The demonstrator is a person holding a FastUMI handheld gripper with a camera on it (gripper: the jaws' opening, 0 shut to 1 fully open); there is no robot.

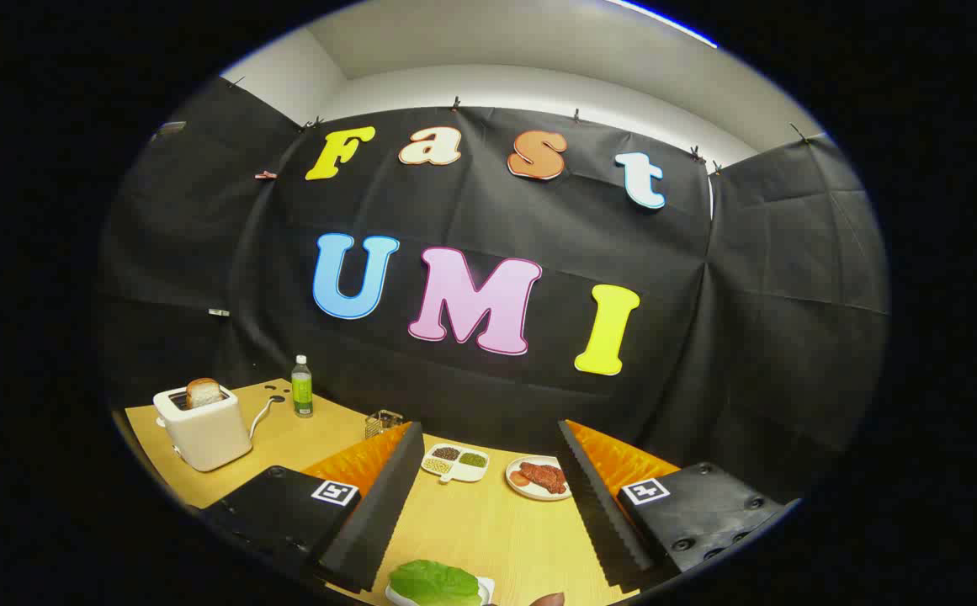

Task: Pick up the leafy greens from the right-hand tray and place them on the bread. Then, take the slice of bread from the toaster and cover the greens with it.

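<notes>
The leafy greens (435, 582) lie on a small white tray (483, 587) on the wooden table, low between my two fingers and close to me. My gripper (488, 492) is open and holds nothing; it hangs above the table. A white toaster (202, 429) stands far off to the left beyond the left finger, with a slice of bread (203, 391) sticking up out of its slot. A brownish rounded edge (548, 599) shows just right of the greens; I cannot tell what it is.
Ahead between the fingers sit a white three-part dish of grains (454, 461) and a white plate with red meat slices (539, 477). A green bottle (302, 386) and a small wire holder (382, 422) stand at the back by the black wall.
</notes>
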